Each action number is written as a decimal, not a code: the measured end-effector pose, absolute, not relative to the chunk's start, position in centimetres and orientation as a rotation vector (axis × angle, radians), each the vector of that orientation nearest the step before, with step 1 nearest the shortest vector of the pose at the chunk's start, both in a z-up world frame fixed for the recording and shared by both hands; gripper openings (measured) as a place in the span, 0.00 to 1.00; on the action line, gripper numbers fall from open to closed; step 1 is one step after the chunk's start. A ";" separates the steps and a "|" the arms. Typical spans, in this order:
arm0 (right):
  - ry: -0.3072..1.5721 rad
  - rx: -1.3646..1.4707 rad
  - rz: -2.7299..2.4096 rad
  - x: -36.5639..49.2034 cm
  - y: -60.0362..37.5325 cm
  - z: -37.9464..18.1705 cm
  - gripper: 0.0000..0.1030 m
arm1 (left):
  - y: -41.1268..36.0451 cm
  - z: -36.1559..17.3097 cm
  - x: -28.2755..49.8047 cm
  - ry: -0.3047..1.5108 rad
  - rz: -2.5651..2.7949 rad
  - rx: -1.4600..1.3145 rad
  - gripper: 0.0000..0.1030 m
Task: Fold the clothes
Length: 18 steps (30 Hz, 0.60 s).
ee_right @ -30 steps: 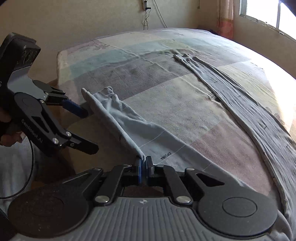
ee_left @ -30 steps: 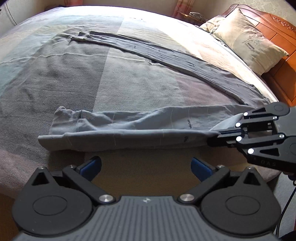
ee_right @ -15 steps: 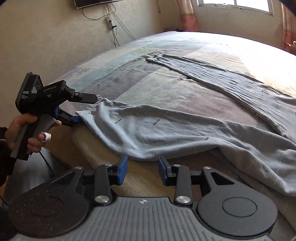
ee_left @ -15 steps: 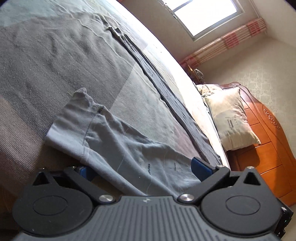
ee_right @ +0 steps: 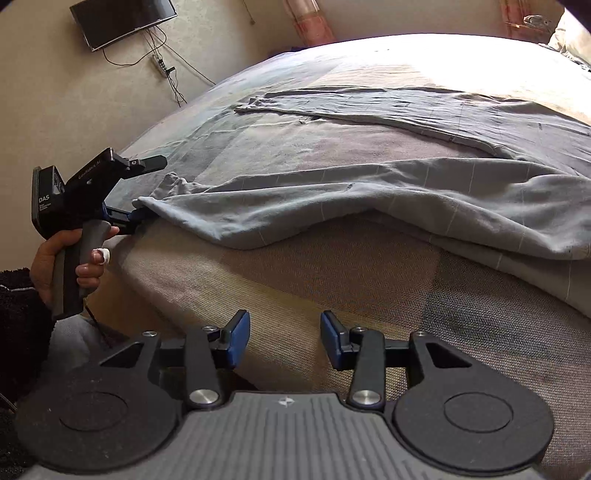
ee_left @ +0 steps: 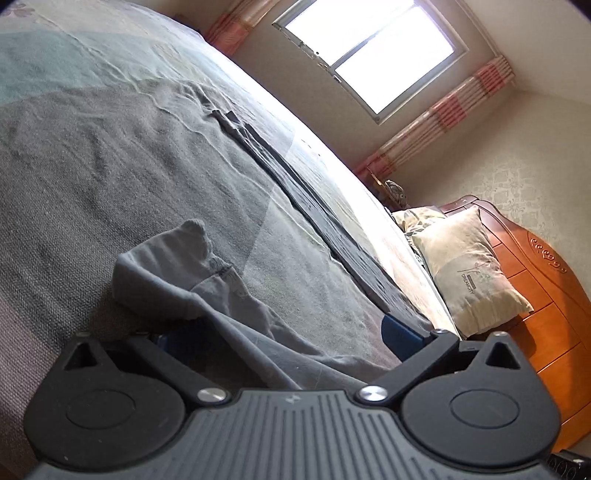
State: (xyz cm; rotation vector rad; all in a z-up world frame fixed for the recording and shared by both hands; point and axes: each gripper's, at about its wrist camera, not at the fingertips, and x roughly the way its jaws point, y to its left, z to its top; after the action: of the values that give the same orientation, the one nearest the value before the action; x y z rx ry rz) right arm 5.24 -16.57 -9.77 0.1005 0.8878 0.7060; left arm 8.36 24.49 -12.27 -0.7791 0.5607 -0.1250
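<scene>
A pair of light grey trousers lies on the bed. One leg [ee_right: 332, 199] runs along the near edge, and the other leg [ee_right: 406, 107] stretches across the middle. My left gripper [ee_left: 284, 338] is tilted and open wide. The near leg's cuff [ee_left: 177, 266] lies loosely between its jaws, covering the left pad. The right wrist view shows the left gripper [ee_right: 153, 188] at the cuff end, held by a person's hand [ee_right: 55, 266]. My right gripper [ee_right: 285, 339] hangs at the bed's edge below the leg. Its jaws are opening, with nothing between them.
The patchwork bed cover [ee_right: 332, 280] drops over the mattress edge in front of the right gripper. A pillow [ee_left: 469, 273] leans on a wooden headboard [ee_left: 546, 295] at the far end. A window [ee_left: 369, 55] with curtains and a wall screen [ee_right: 125, 22] stand beyond the bed.
The right gripper opened, let go of the folded trouser leg and drew back to the bed's edge. The left gripper rolled and closed in on the cuff, which now lies between its jaws.
</scene>
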 end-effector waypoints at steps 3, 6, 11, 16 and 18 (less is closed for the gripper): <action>0.882 0.087 0.692 5.1 -16.5 -9.7 0.46 | 24.5 -12.2 8.3 0.575 -0.094 -0.808 0.99; 0.876 0.087 0.691 4.9 -16.6 -9.8 0.47 | 24.5 -12.4 6.2 0.540 -0.058 -0.849 0.94; 0.874 0.105 0.699 5.0 -16.7 -9.9 0.53 | 25.8 -12.6 5.1 0.522 -0.040 -0.939 0.94; 0.871 0.111 0.696 4.9 -16.7 -9.9 0.54 | 29.1 -12.8 7.8 0.525 0.036 -1.006 0.95; 0.870 0.112 0.694 4.8 -16.8 -9.9 0.55 | 29.6 -12.9 9.0 0.546 0.025 -0.977 0.95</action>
State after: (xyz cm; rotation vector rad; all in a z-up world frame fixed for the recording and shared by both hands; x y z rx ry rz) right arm 4.76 -16.82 -9.93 0.1119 0.8699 0.6943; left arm 9.01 29.60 -12.94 -0.9774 0.5457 0.0253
